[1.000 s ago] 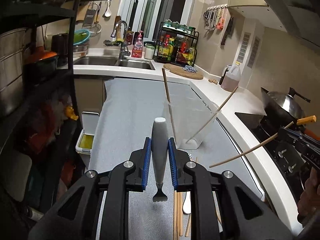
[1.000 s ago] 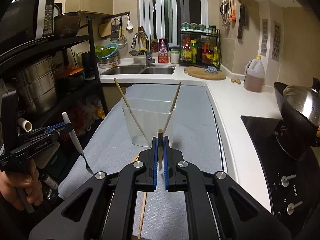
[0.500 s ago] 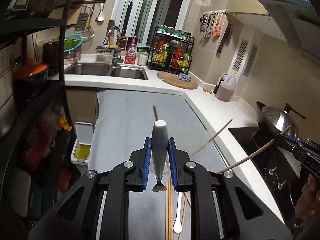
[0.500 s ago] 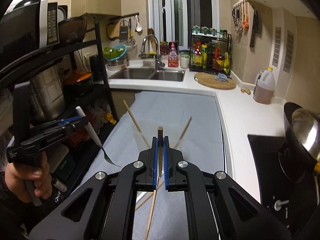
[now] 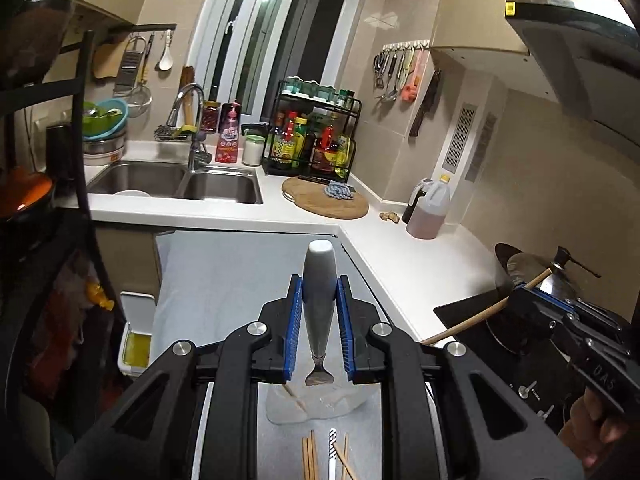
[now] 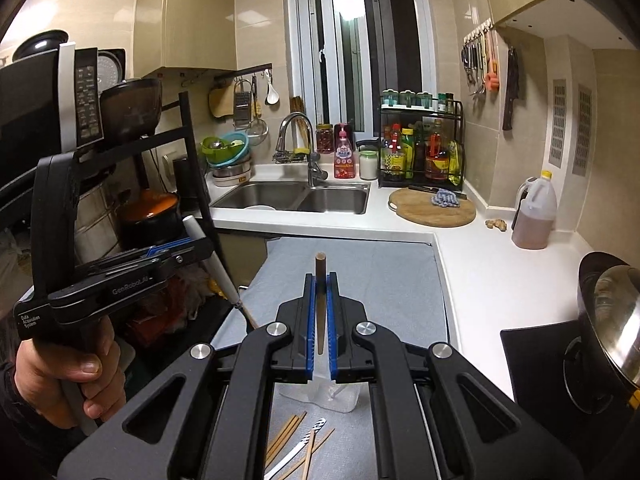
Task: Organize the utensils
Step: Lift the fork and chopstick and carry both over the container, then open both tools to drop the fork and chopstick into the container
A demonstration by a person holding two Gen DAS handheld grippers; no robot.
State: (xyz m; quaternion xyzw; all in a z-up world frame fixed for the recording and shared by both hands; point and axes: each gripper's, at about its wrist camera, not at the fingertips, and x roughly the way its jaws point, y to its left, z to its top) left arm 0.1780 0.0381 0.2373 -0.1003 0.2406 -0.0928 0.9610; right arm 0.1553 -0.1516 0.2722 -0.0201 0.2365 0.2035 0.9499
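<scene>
Fork: grey handle, tines down | left gripper clamps it | right gripper pinches chopstick

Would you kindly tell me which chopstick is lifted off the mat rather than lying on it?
The chopstick clamped upright in the right tongs; the other chopsticks lie loose on the grey mat.

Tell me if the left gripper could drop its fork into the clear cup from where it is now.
Probably yes. The left gripper holds the fork tines down, and the clear cup sits open just below with only a chopstick inside. The right gripper stays off to the side.
</scene>
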